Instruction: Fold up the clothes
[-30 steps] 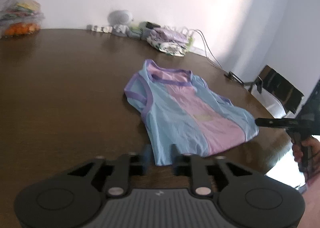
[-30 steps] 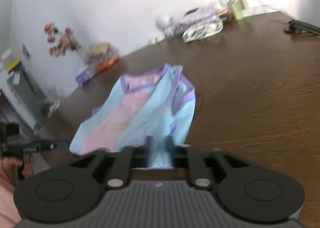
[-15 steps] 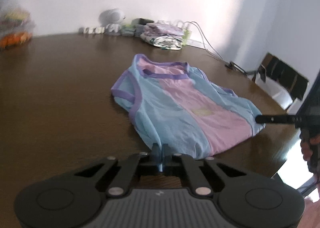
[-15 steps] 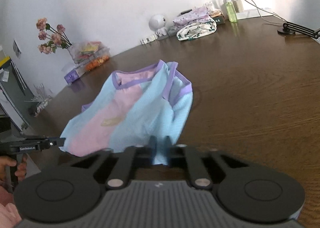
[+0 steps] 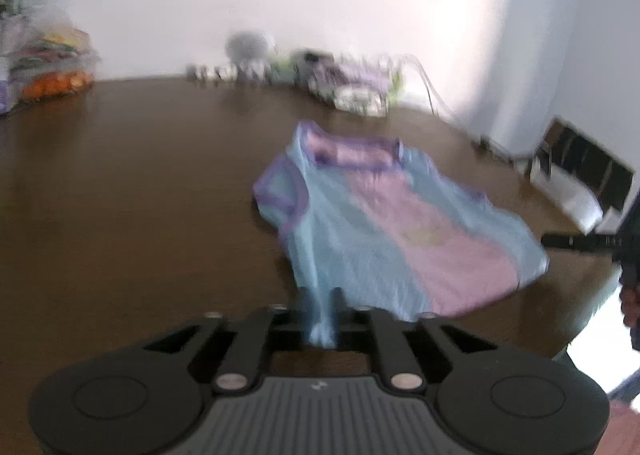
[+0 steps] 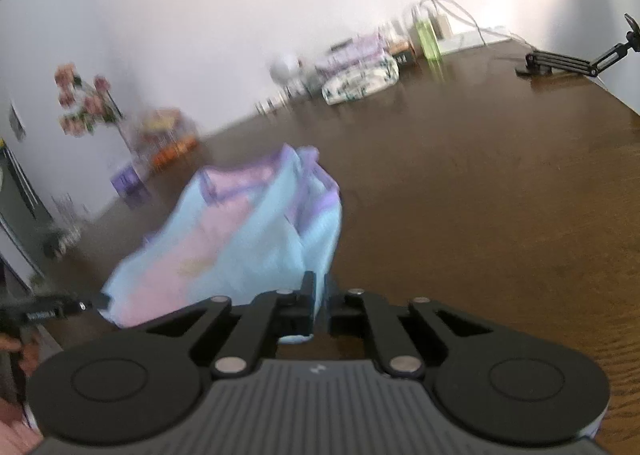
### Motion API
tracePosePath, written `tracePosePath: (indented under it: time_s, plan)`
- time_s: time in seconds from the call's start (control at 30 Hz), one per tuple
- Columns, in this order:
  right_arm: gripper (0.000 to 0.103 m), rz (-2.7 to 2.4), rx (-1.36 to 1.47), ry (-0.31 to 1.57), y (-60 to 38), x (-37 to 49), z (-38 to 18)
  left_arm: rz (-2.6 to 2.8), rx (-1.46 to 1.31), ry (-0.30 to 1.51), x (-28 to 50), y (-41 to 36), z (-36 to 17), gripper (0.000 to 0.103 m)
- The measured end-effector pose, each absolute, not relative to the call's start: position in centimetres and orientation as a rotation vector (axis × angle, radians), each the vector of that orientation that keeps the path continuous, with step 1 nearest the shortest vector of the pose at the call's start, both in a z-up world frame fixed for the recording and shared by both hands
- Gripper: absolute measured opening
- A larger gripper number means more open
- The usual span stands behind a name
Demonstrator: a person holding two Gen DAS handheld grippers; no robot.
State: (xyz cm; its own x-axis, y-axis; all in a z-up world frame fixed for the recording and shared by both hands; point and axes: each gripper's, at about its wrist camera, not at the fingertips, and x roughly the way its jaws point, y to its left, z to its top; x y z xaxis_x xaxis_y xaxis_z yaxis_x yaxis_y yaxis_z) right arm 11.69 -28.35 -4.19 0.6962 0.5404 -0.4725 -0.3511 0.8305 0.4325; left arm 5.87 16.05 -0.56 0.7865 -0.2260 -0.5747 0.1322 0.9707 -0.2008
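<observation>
Left wrist view. The left hand-held gripper (image 5: 321, 305) sits at 6 o'clock in the frame, its jaws opening with a narrow gap between them; a blue fold of the shirt (image 5: 384, 239) hem lies in that gap, though blur hides whether the pads press on it. The shirt, blue with a pink centre panel and purple trim, lies spread on the dark wooden tabletop (image 5: 120, 195), neck toward 12 o'clock and hem toward 6 o'clock. At 3 o'clock the right hand-held gripper (image 5: 560, 242) reaches the shirt's far hem corner, held by a hand (image 5: 630, 295) at the frame edge. Along the far tabletop edge, at 12 to 1 o'clock, sits a pile of folded clothes (image 5: 356, 93) beside small blurred objects; a bag (image 5: 48, 63) with orange contents sits at 10 o'clock.

Right wrist view. The right hand-held gripper (image 6: 320, 297) at 6 o'clock has a narrow gap, jaws opening, with blue cloth of the shirt (image 6: 240, 247) between them and hanging just below. The shirt extends toward 10 o'clock, its purple-trimmed sleeve bunched upward near centre. At 9 o'clock the left hand-held gripper (image 6: 80, 305) meets the shirt's other hem corner. Flowers (image 6: 86, 103) stand at 10 o'clock, the folded clothes (image 6: 360, 83) at 12 o'clock, and a black stand (image 6: 560, 63) at 2 o'clock on the tabletop (image 6: 500, 195).
</observation>
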Motion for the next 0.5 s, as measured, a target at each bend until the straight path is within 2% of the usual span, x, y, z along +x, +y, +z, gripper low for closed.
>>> tracePosePath:
  time_s: [0.03, 0.07, 0.1, 0.13, 0.2, 0.3, 0.5]
  plan:
    - [0.041, 0.519, 0.312, 0.605, -28.0, 11.6, -3.7, -0.189, -0.159, 0.596, 5.8, 16.0, 0.1, 0.059]
    - [0.054, 0.536, 0.292, 0.586, -27.3, 11.6, -3.2, -0.186, -0.160, 0.548, 5.7, 15.8, 0.8, 0.075]
    - [0.074, 0.554, 0.269, 0.567, -26.5, 11.7, -2.7, -0.182, -0.161, 0.501, 5.6, 15.7, 1.6, 0.089]
    - [0.082, 0.576, 0.240, 0.556, -25.4, 11.8, -2.4, -0.181, -0.154, 0.471, 5.8, 15.2, 2.0, 0.093]
    - [0.084, 0.620, 0.176, 0.545, -22.8, 12.2, -1.8, -0.196, -0.110, 0.460, 6.7, 13.0, 2.4, 0.096]
    - [0.103, 0.646, 0.106, 0.548, -18.9, 12.7, -1.7, -0.238, -0.035, 0.484, 8.4, 9.5, 1.9, 0.097]
    - [0.103, 0.520, 0.059, 0.484, -15.7, 11.0, -1.7, -0.130, -0.016, 0.542, 9.4, 6.4, -0.1, 0.098]
